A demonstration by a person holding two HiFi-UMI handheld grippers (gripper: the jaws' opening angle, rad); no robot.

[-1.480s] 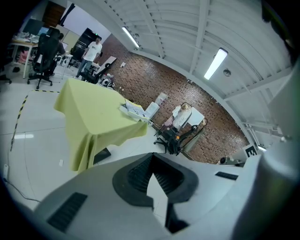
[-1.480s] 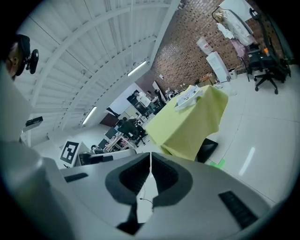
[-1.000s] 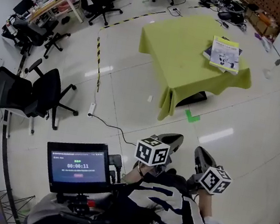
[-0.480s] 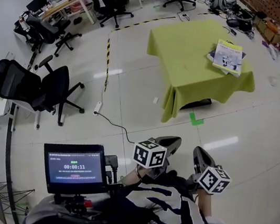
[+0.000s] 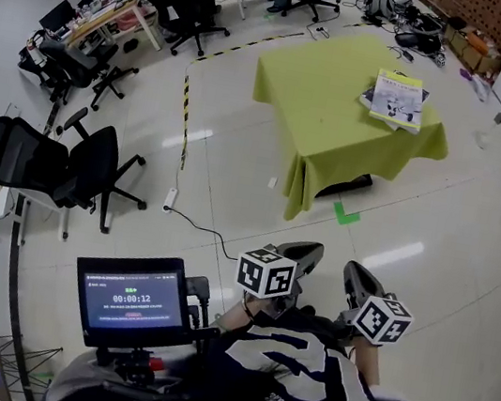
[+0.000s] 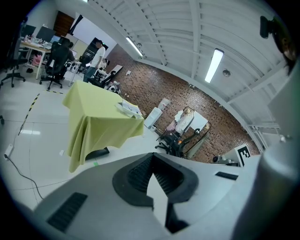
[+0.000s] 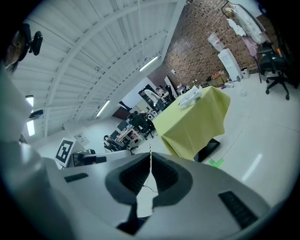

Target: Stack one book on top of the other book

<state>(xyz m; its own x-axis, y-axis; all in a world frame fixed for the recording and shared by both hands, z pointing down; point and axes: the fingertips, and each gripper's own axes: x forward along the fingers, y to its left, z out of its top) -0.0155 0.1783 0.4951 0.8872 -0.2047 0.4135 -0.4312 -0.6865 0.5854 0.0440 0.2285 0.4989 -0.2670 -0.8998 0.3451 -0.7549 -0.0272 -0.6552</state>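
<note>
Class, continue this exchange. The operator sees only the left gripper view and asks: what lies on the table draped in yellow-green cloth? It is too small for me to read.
Observer: The head view shows a yellow-green-covered book lying partly over a darker book.
Operator: Does the right gripper hold anything?
Observer: No. In its own view the right gripper has its jaws together, with nothing between them.
Operator: Is there anything close to the person?
Observer: A small black screen showing a timer, at the lower left of the head view.

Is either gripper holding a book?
No, the left gripper and right gripper are shut and empty; the books lie on the table.
</note>
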